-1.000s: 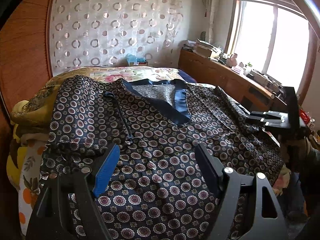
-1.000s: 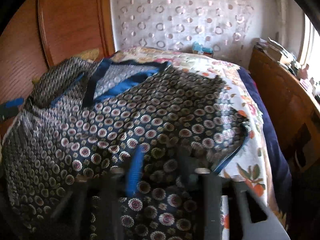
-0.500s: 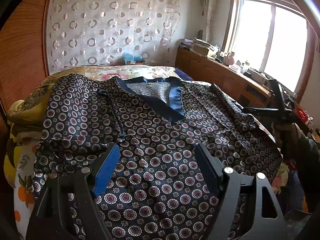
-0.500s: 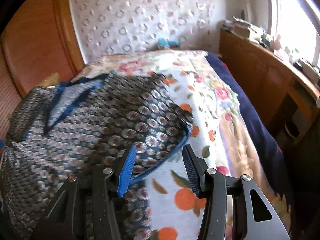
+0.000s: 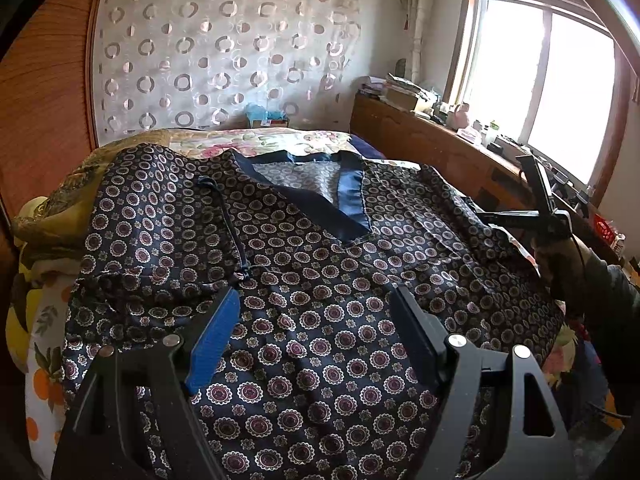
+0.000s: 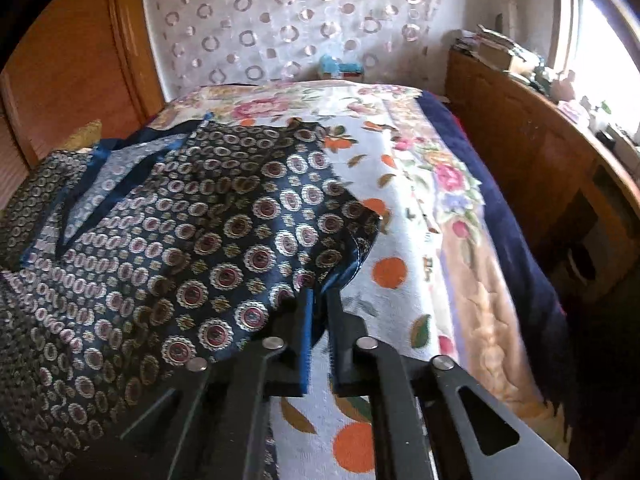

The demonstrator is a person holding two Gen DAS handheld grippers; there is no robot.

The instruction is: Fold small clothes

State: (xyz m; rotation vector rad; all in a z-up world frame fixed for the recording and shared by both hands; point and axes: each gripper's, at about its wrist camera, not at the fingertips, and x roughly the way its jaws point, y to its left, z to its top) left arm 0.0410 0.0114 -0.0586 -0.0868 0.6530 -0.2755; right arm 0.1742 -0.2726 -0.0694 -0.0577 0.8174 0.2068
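Now the dark patterned garment (image 5: 320, 280) lies spread flat on the bed with its blue collar (image 5: 352, 196) far from the camera. Under it is a floral blanket (image 6: 400, 240). The left gripper (image 5: 316, 332) hovers just above the cloth near its lower hem, with jaws wide apart and nothing between them. The right gripper (image 6: 320, 308) is clenched on the blue-trimmed edge of the garment at its right side, over the blanket. A wooden cabinet (image 6: 520, 152) stands beside the bed.

Black hand-held gripper (image 5: 316, 336), blue pad, silver screws.
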